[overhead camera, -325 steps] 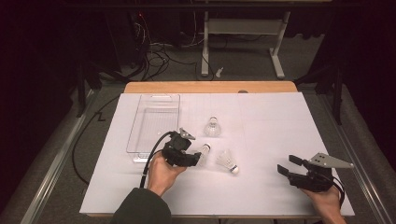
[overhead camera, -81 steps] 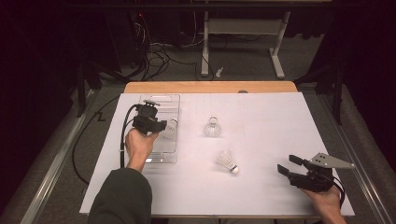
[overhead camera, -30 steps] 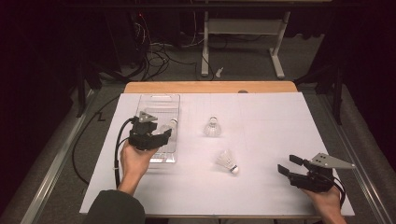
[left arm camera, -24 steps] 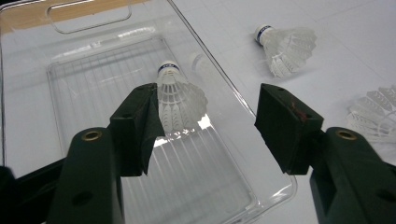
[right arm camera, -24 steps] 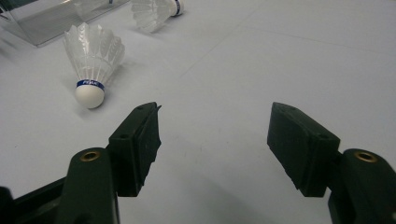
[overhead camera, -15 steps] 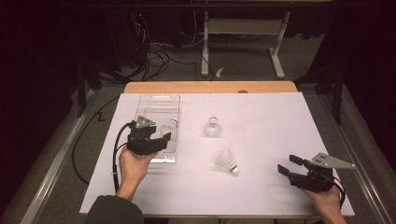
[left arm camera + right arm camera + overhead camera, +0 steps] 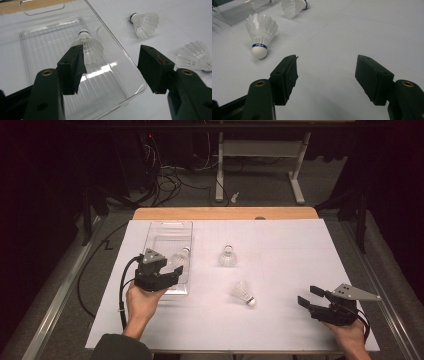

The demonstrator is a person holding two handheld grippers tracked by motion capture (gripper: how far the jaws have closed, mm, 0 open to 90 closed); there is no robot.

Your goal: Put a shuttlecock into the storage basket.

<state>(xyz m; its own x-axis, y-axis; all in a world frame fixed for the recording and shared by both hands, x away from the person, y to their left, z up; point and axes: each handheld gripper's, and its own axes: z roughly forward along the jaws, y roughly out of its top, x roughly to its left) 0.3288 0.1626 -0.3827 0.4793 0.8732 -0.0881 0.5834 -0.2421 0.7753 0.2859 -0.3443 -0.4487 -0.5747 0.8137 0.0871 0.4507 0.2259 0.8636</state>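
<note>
The left gripper (image 7: 110, 68) is held wide open over the clear tray (image 7: 32, 47); one shuttlecock (image 7: 88, 48) is seen inside.

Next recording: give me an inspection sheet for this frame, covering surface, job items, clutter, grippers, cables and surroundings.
Surface: white table top, with a wooden strip along its far edge.
Job's things: clear tray at the left; one shuttlecock stands inside it, cork up. A second shuttlecock stands on the table, and a third shuttlecock lies on its side.
Clutter: nothing seen.
Grippers: left gripper open, empty, over the tray's near end. Right gripper open, empty, above bare table at the near right.
Cables: black cable loops from the left gripper.
Surroundings: dark floor with tangled cords and a grey stand beyond the table.
</note>
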